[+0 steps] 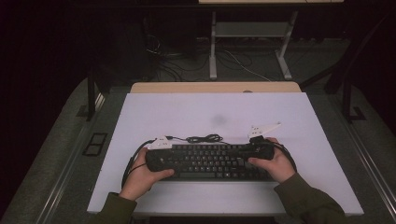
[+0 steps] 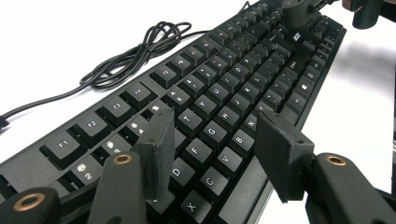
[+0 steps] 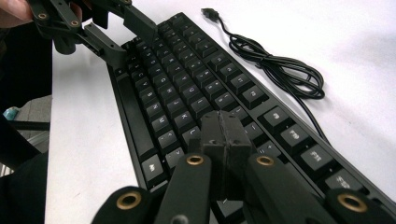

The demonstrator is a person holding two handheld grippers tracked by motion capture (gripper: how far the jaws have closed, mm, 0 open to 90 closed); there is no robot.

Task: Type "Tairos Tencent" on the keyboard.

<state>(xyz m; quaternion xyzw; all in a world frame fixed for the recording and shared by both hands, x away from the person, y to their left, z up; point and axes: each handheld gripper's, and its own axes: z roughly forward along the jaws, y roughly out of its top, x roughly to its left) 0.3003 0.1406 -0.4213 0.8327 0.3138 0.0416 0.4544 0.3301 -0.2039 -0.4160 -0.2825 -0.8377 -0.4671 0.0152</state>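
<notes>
Both grippers are held over the two ends of a black keyboard on a white table.

Nearest, in the high view, two sleeved forearms are seen entering from the bottom edge, each hand wrapped around a gripper. Beyond them the keyboard (image 1: 212,161) is laid lengthwise across the near half of the white table (image 1: 187,112), with the left gripper (image 1: 159,156) set over its left end and the right gripper (image 1: 256,148) over its right end. In the left gripper view, the jaws are spread apart above the letter keys near the keyboard's front edge, nothing being clamped between them. In the right gripper view, the jaws are pressed together, pad against pad, just above the keys, with nothing pinched. Farther back, the keyboard's cable (image 1: 204,138) is coiled loosely on the table just behind the keyboard.
</notes>
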